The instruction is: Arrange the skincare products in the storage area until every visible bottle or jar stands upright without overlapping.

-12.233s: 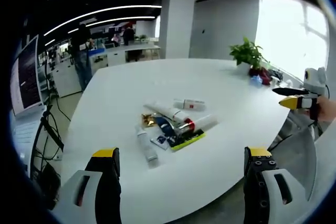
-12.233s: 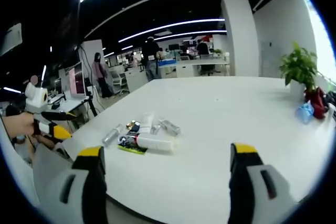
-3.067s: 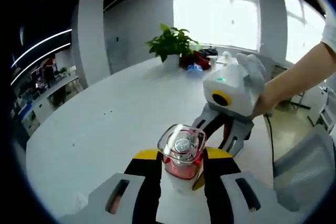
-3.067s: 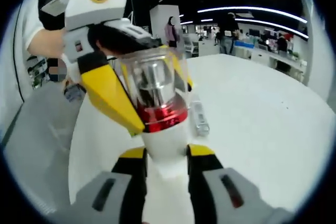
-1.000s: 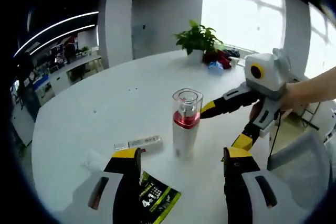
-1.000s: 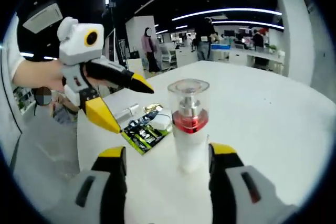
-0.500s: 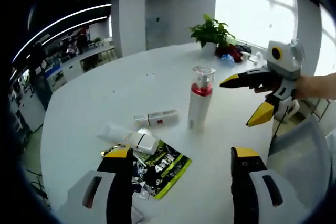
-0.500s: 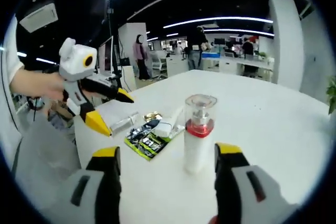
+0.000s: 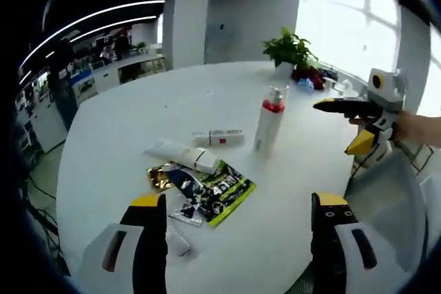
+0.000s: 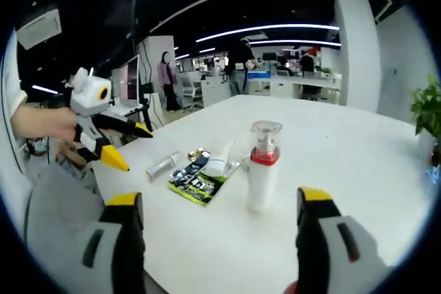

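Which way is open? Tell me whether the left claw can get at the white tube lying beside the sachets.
Probably yes: the left claw is open, and the white tube lies ahead with bare table beside it.

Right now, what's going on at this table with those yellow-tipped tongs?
A person holds a pair of tongs in each hand and is tidying skincare products on a white table. Both the left tongs and the right tongs are open and hold nothing. One pump bottle with a red collar stands upright, apart from the rest. Two tubes and some sachets lie flat in a loose pile beside it, not yet stood up.
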A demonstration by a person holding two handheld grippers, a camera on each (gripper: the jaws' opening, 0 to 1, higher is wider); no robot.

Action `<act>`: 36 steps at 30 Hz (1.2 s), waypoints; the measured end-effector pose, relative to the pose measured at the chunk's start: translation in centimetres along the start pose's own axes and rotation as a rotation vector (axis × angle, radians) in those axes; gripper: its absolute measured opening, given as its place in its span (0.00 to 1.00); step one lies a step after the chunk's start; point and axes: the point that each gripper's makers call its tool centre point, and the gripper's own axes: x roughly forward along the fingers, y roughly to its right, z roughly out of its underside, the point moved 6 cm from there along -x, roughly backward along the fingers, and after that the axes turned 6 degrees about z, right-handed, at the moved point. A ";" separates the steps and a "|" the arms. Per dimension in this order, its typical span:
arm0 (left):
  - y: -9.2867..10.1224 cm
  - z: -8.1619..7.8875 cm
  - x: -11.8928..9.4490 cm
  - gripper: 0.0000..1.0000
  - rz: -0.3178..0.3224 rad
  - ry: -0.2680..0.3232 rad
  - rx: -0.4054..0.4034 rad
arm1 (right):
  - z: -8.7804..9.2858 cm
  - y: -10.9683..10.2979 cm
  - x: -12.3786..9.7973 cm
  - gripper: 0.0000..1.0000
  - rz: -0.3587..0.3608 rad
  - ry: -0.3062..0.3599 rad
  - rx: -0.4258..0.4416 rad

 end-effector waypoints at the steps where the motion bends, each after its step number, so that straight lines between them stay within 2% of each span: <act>1: 0.0 0.3 -0.3 0.86 0.002 0.000 -0.005 | 0.1 -0.1 -0.2 0.96 0.005 -0.001 0.005; 4: 0.2 0.8 -0.9 0.86 0.007 -0.002 -0.018 | 0.2 -0.3 -1.1 0.98 0.025 -0.002 0.010; 11: 0.8 1.7 -2.1 0.95 -0.018 0.001 -0.076 | 0.4 0.3 -2.5 1.00 0.040 -0.017 0.036; 17: 1.6 2.3 -3.0 0.97 -0.078 0.016 -0.139 | 1.0 0.4 -3.6 1.00 0.042 -0.028 0.034; 27: 2.5 3.1 -4.3 0.97 -0.174 0.016 -0.211 | 1.3 0.5 -3.2 1.00 0.013 -0.028 0.036; 36: 2.8 2.3 -3.6 0.97 -0.210 0.012 -0.223 | 1.2 1.7 -3.3 1.00 -0.020 -0.017 0.039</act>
